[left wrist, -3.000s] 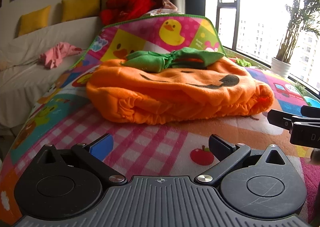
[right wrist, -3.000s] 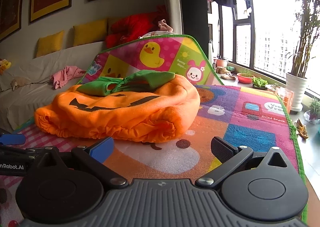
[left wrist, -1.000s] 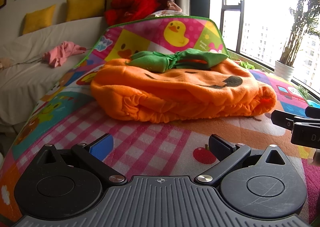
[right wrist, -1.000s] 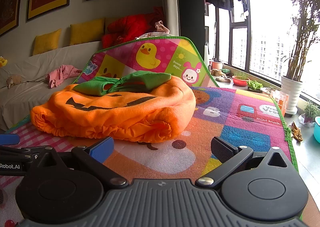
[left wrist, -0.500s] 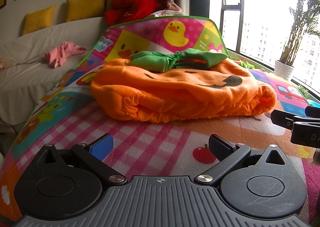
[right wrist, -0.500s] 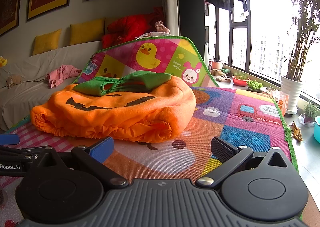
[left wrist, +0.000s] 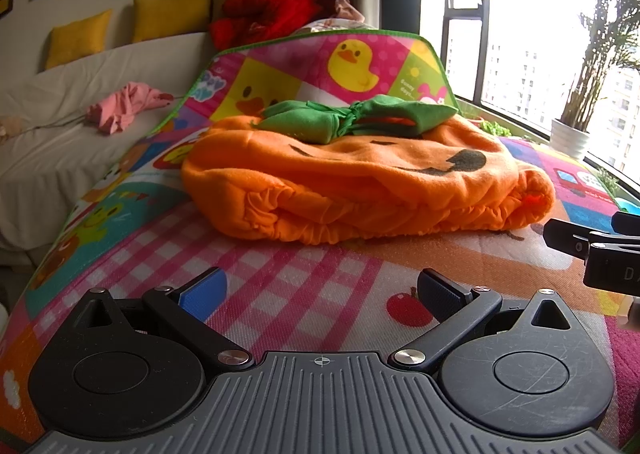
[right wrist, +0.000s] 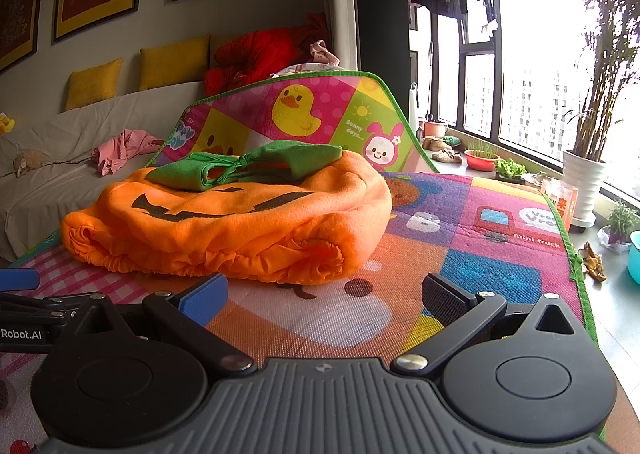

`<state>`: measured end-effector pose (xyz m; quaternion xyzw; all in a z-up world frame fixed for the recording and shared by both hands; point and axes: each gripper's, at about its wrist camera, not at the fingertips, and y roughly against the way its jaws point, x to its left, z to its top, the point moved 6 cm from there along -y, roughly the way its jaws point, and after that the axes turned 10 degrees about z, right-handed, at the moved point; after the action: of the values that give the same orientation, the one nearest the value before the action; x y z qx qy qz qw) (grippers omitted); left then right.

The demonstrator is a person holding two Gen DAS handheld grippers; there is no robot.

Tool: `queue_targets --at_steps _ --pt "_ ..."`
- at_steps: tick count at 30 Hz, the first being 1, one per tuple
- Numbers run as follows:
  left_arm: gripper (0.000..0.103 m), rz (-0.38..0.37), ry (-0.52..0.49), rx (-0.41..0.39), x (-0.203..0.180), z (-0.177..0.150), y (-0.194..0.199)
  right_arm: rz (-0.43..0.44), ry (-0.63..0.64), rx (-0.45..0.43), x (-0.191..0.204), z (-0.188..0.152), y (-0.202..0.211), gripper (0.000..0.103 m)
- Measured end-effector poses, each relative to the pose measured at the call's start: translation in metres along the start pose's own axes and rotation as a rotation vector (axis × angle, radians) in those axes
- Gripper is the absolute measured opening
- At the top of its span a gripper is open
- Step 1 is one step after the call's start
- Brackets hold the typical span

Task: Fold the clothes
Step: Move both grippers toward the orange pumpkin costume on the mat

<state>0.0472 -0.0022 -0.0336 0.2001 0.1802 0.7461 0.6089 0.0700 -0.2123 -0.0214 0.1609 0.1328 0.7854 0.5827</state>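
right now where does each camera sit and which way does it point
Left wrist: on the left gripper, low over the play mat, facing the folded pumpkin costume and sofa; its open fingers show, with the right gripper at the right edge.
Right wrist: on the right gripper, facing the costume's right end and windows; its open fingers show, with the left gripper at the left edge.
Shared: costume, mat, sofa.

The left view's edge cuts off the right gripper [left wrist: 580, 240]; the pumpkin costume's [right wrist: 240, 226] far side is hidden.
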Motion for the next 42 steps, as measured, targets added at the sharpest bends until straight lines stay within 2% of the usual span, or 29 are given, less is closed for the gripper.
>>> queue_targets --at_steps 14,22,26,28,31,34,38,42 --pt "0.103 0.008 0.001 0.011 0.000 -0.001 -0.002 0.005 -0.010 0.004 -0.001 0.000 -0.001 0.103" --pt "0.103 -0.004 0.000 0.043 0.002 -0.001 -0.006 0.010 0.005 0.025 0.000 -0.001 -0.002 0.103" --pt "0.103 -0.022 -0.049 0.063 0.002 0.006 -0.011 -0.051 0.081 0.080 -0.008 0.004 -0.011 0.103" --pt "0.103 0.002 -0.077 0.052 0.007 0.015 -0.016 -0.114 0.133 0.101 -0.019 0.008 -0.018 0.103" --pt "0.103 0.052 -0.118 0.047 0.017 0.029 -0.030 -0.160 0.179 0.135 -0.035 0.015 -0.032 0.103" --pt "0.103 0.102 -0.159 0.041 0.027 0.042 -0.044 -0.178 0.226 0.138 -0.042 0.022 -0.045 0.103" --pt "0.103 0.152 -0.209 0.058 0.033 0.052 -0.069 -0.136 0.298 0.167 -0.035 0.024 -0.069 0.103" --pt "0.103 0.208 -0.234 0.058 0.038 0.059 -0.090 -0.225 0.416 0.147 -0.033 0.030 -0.094 0.103"
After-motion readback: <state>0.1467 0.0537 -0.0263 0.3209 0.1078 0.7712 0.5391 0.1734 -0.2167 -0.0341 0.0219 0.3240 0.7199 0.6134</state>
